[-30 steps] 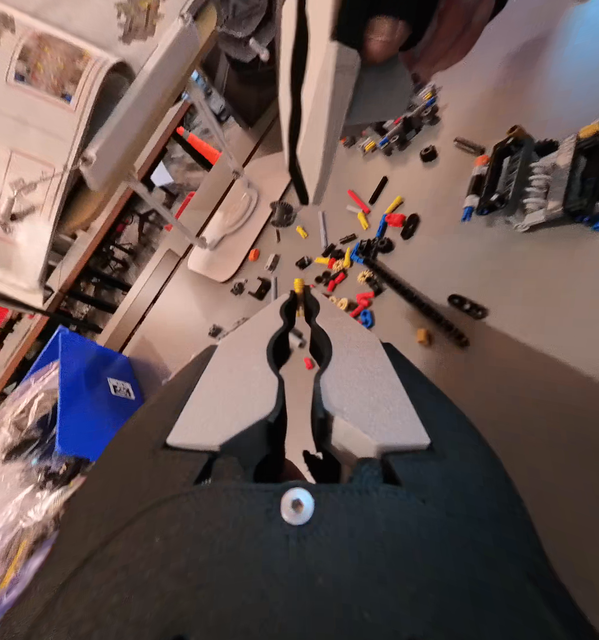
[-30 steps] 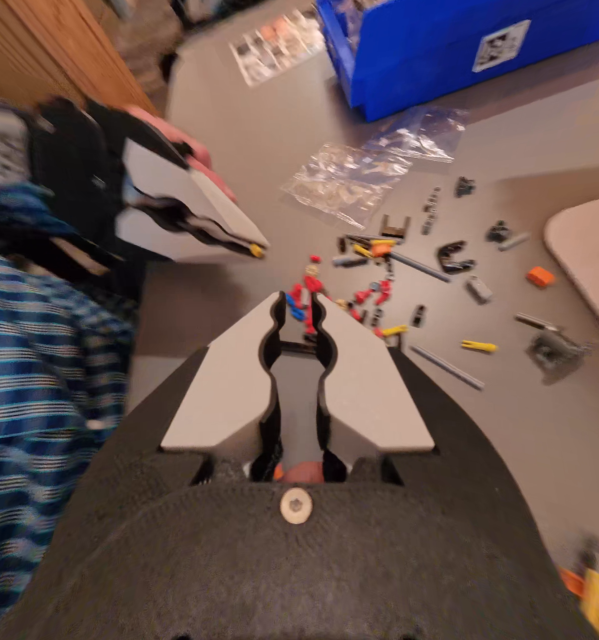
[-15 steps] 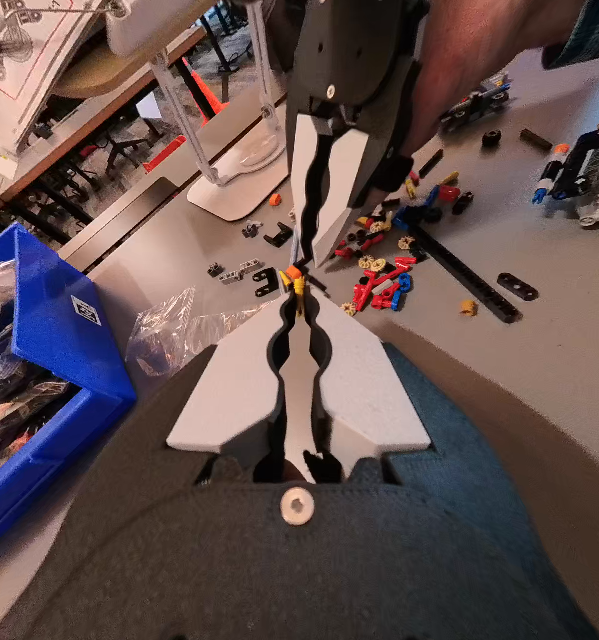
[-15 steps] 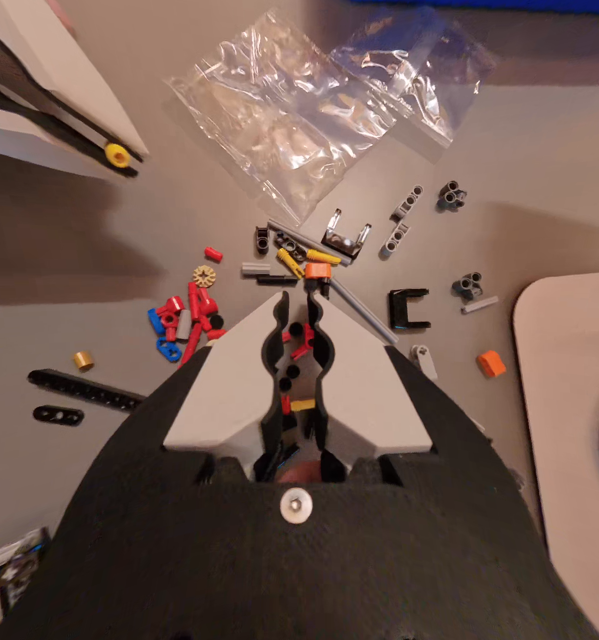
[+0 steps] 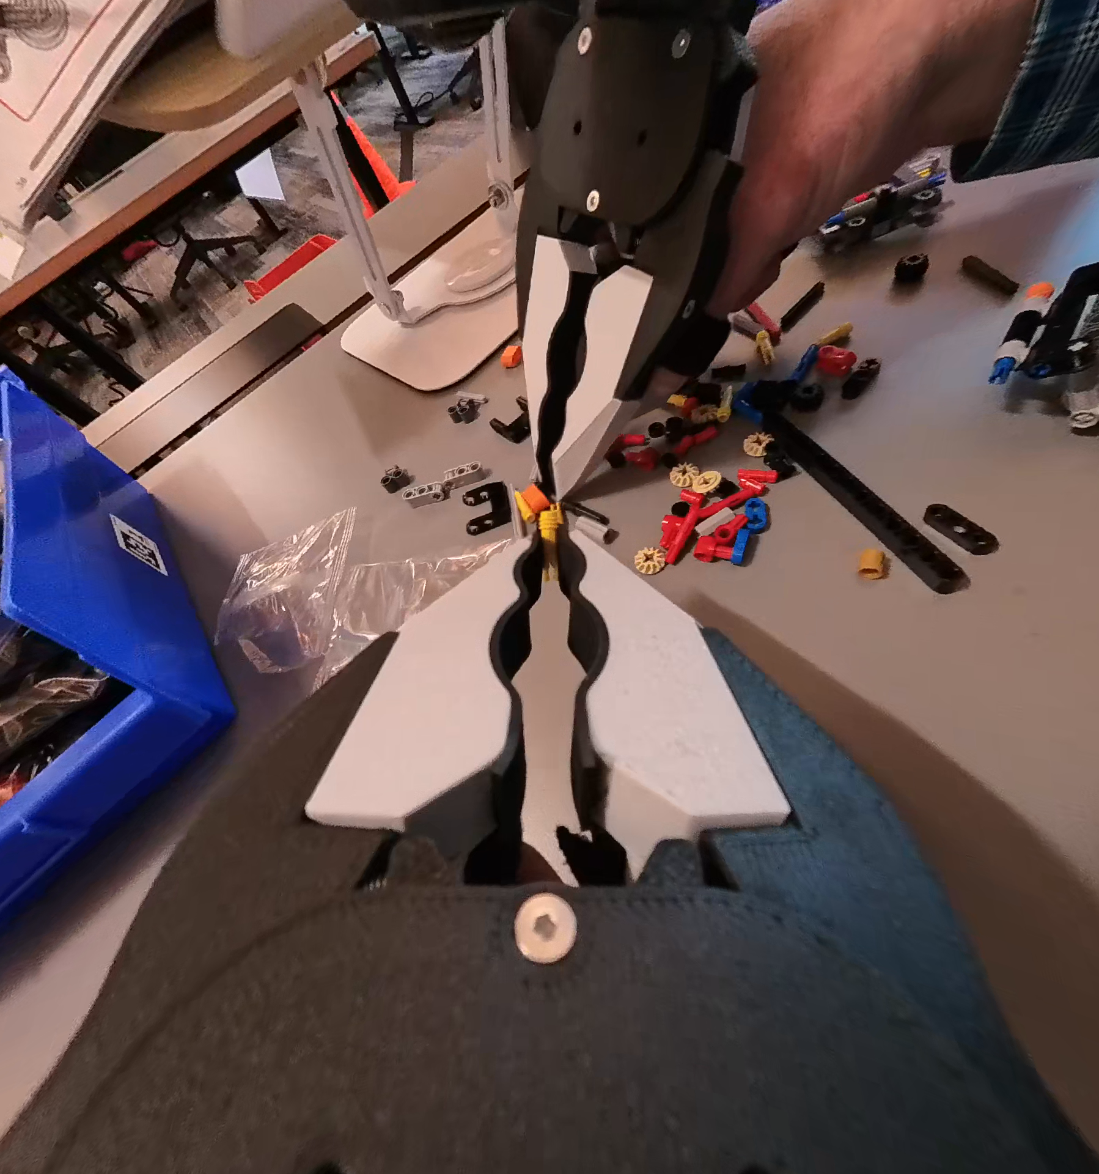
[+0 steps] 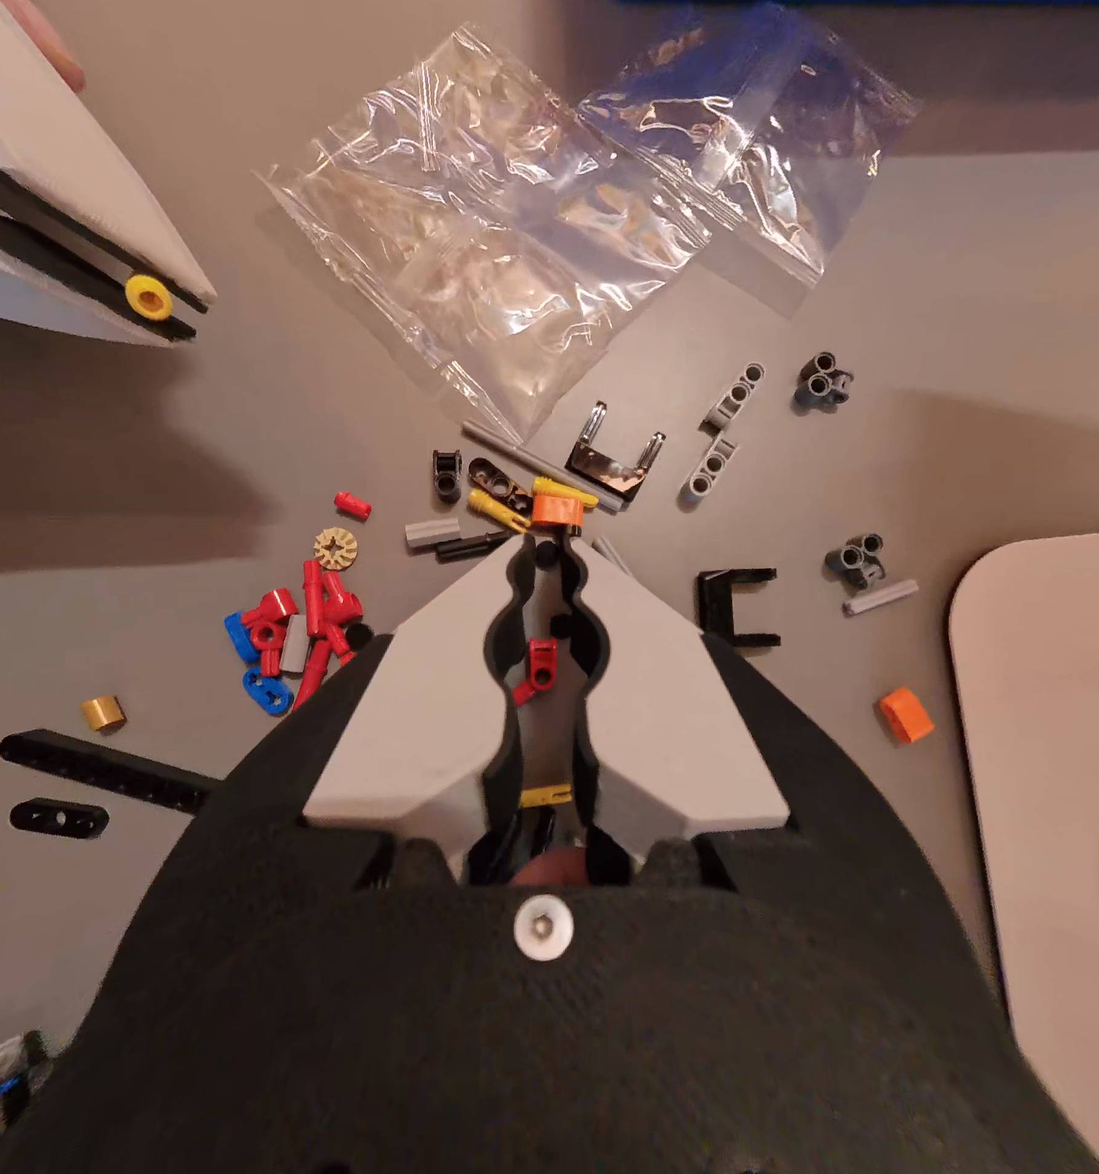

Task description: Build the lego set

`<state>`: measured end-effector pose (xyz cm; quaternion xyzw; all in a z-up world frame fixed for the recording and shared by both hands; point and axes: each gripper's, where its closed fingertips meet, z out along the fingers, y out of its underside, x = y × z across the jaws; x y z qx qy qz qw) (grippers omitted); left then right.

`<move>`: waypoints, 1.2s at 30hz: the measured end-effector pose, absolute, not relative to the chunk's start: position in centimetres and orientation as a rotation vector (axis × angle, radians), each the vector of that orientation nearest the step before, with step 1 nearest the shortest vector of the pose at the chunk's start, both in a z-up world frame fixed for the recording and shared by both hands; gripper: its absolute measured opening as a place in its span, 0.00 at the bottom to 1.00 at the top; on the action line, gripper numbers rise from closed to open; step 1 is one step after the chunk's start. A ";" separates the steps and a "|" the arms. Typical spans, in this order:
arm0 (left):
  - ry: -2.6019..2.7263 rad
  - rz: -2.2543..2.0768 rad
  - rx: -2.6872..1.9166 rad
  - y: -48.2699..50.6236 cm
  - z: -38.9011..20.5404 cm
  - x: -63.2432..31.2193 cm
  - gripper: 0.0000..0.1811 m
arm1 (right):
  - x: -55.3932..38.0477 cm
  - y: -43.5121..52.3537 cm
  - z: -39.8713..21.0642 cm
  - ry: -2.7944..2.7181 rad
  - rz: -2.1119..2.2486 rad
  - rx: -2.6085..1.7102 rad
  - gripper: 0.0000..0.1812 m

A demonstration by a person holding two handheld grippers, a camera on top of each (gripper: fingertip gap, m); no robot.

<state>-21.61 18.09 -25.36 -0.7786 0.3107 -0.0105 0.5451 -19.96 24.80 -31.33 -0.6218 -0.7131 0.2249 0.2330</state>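
Observation:
My left gripper (image 5: 549, 547) is shut on a small yellow pin (image 5: 550, 527) and holds it above the grey table (image 5: 915, 635). In the right wrist view the left gripper (image 6: 156, 305) is at the upper left, with the pin (image 6: 148, 296) seen end on. My right gripper (image 6: 547, 540) points down at the pile of loose pieces, jaws a narrow gap apart and empty. Its tips are right at an orange piece (image 6: 556, 510) that lies among yellow pins and a grey axle. In the left wrist view the right gripper (image 5: 546, 484) is just beyond my left tips, next to the orange piece (image 5: 534, 497).
A long black beam (image 5: 864, 502) and red and blue pieces (image 5: 715, 530) lie to the right. Part-built models (image 5: 1068, 343) stand at the far right. A blue bin (image 5: 90, 572), clear bags (image 6: 502, 222) and a white stand base (image 6: 1055, 762) border the pile.
My right gripper has come down onto the pile, ended at the orange piece, and its jaws have narrowed. My left gripper has swung toward the pile, still holding the yellow pin.

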 end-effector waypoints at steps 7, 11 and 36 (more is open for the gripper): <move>0.716 -0.039 -1.850 18.3 -25.4 -21.7 0.01 | -19.7 24.7 -30.9 -1.914 0.683 -1.713 0.02; 0.702 -0.073 -1.835 18.5 -25.1 -21.2 0.01 | -19.8 22.7 -26.7 -1.780 0.928 -1.629 0.02; 0.727 0.009 -1.671 17.9 -21.0 -19.0 0.01 | -19.6 17.0 -19.5 -1.447 1.601 -1.405 0.02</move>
